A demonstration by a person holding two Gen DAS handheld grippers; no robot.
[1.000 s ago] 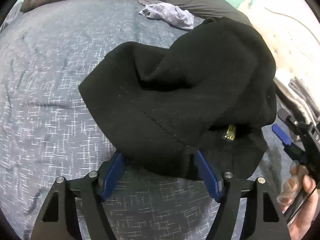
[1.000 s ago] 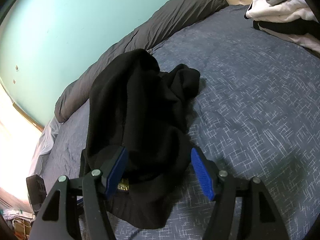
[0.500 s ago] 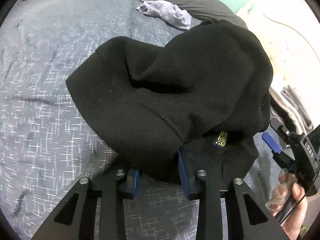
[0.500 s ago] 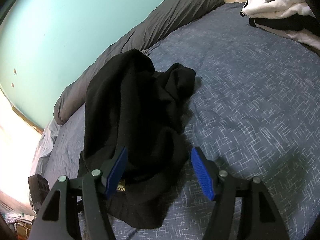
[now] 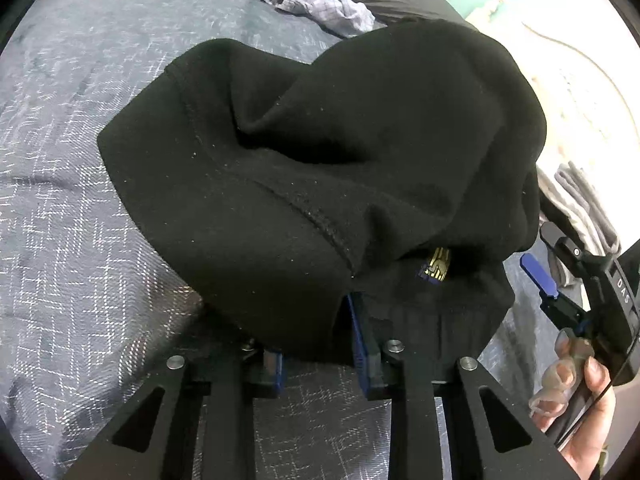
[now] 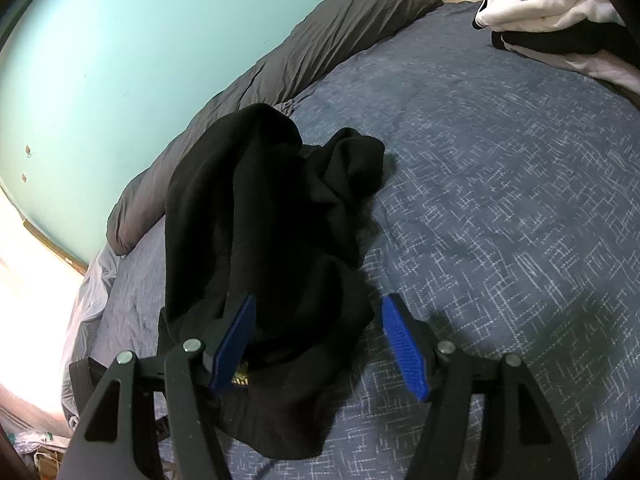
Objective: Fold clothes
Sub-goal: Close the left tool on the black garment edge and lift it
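left gripper: my jaws have just been closing; they now pinch the near edge of the black garment, a fold of cloth bunched between the blue pads.
right gripper: my jaws stand wide, pads not pressing anything; the garment's near end lies between and under them, left pad just beside the cloth, right pad over bare bedspread.
garment: crumpled heap on the blue patterned bedspread, humped in the middle, a small yellow label showing at the near edge.
right hand: in the left camera's lower right corner, fingers wrapped on the right gripper's handle.
far side: grey duvet rolled along the teal wall; a small pale checked cloth lies near it.
pile: white, grey and black clothes stacked at the far right of the bed, well apart from the garment.
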